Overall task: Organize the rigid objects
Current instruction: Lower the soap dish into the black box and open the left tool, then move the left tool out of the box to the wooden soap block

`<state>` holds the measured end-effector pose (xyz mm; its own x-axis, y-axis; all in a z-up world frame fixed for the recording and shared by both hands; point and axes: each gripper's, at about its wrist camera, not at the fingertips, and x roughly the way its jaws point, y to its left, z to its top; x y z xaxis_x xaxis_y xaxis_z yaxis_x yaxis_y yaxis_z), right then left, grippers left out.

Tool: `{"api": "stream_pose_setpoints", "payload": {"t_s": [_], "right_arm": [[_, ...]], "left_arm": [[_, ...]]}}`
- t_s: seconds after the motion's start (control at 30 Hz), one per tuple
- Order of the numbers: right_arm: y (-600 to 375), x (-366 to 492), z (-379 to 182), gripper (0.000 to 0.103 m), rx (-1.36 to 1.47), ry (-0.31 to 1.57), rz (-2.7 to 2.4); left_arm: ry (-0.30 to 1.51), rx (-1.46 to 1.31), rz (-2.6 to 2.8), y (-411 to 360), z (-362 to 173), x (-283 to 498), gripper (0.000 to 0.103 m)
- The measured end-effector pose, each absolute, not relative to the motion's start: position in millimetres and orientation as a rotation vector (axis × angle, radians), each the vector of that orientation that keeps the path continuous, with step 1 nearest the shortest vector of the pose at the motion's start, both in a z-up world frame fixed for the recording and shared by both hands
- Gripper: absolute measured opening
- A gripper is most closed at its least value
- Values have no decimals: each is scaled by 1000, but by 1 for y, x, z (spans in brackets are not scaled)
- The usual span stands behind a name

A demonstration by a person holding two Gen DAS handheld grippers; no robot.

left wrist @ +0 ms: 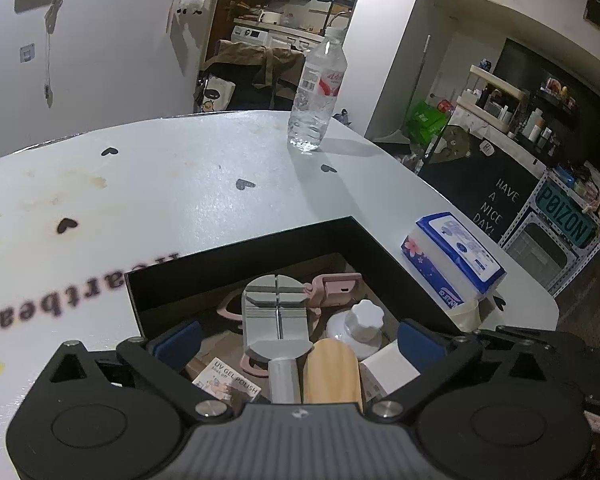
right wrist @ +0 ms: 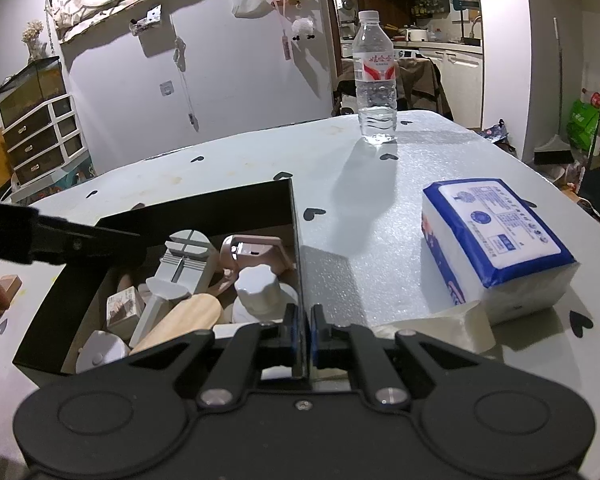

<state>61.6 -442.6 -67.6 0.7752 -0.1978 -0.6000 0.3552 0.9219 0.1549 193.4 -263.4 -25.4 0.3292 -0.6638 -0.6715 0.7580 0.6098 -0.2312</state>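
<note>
A black box point(left wrist: 260, 240) on the white table holds several rigid objects: a grey tool point(left wrist: 278, 316), a wooden piece point(left wrist: 332, 372), a white knob point(left wrist: 362, 322), a pink item point(left wrist: 336, 286) and a small carton point(left wrist: 228, 380). My left gripper point(left wrist: 298, 340) is open and empty above the box's contents. In the right wrist view the box point(right wrist: 204, 208) lies at the left. My right gripper point(right wrist: 302, 334) is shut on the box's right wall point(right wrist: 298, 280). The left gripper's arm point(right wrist: 60, 240) reaches over the box.
A water bottle point(left wrist: 318, 92) stands at the table's far edge, also in the right wrist view point(right wrist: 374, 80). A blue tissue pack point(right wrist: 496, 240) lies right of the box, on a roll of tape point(right wrist: 440, 328). A small wooden block point(right wrist: 8, 284) lies left of the box.
</note>
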Motion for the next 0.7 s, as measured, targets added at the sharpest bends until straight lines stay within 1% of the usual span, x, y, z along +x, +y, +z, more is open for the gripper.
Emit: {"api": "stream_pose_setpoints", "payload": {"t_s": [0.4, 0.7], "right_arm": [[-440, 57, -64, 6, 267, 608, -313], [-439, 55, -63, 6, 267, 603, -316]], "left_arm": [[782, 151, -932, -247, -20, 179, 103], [752, 156, -899, -208, -15, 167, 103]]}}
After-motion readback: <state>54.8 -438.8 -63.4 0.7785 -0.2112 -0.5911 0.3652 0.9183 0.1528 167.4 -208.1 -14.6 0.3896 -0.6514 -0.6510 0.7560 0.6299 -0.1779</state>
